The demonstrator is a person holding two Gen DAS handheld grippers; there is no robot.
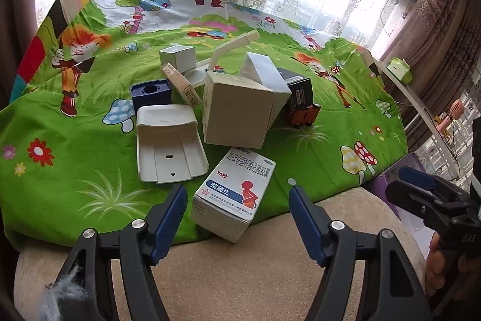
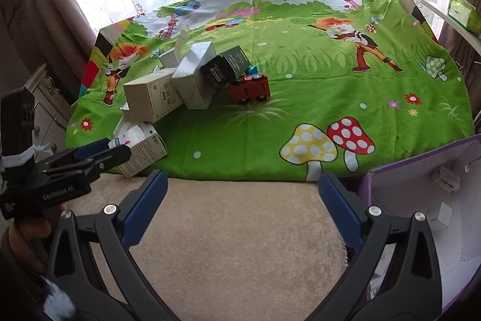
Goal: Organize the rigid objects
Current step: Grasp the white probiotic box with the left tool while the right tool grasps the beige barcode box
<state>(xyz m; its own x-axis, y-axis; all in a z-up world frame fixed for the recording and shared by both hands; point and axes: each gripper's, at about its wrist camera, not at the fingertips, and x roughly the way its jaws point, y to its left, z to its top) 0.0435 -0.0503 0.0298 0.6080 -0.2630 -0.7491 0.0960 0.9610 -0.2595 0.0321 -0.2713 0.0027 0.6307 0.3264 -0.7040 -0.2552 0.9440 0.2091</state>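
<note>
A jumble of boxes lies on the green cartoon cloth (image 1: pixel 60 140). Nearest is a white medicine box (image 1: pixel 234 194) with a red figure, lying at the cloth's front edge. My left gripper (image 1: pixel 237 192) is open, one finger on each side of this box, its pads not touching it. Behind lie a white plastic holder (image 1: pixel 170 146), a blue container (image 1: pixel 150 94), a large beige box (image 1: pixel 237 113), a black box (image 1: pixel 297 92) and a red toy truck (image 2: pixel 249 87). My right gripper (image 2: pixel 240 179) hangs open and empty over the beige cushion (image 2: pixel 234 230).
A purple box with a white inside (image 2: pixel 421 200) stands at the right and holds small white boxes (image 2: pixel 445 175). A green tissue box (image 2: pixel 464 11) sits on the window ledge. Lace curtains hang behind the cloth. A cabinet (image 2: pixel 45 98) stands at the left.
</note>
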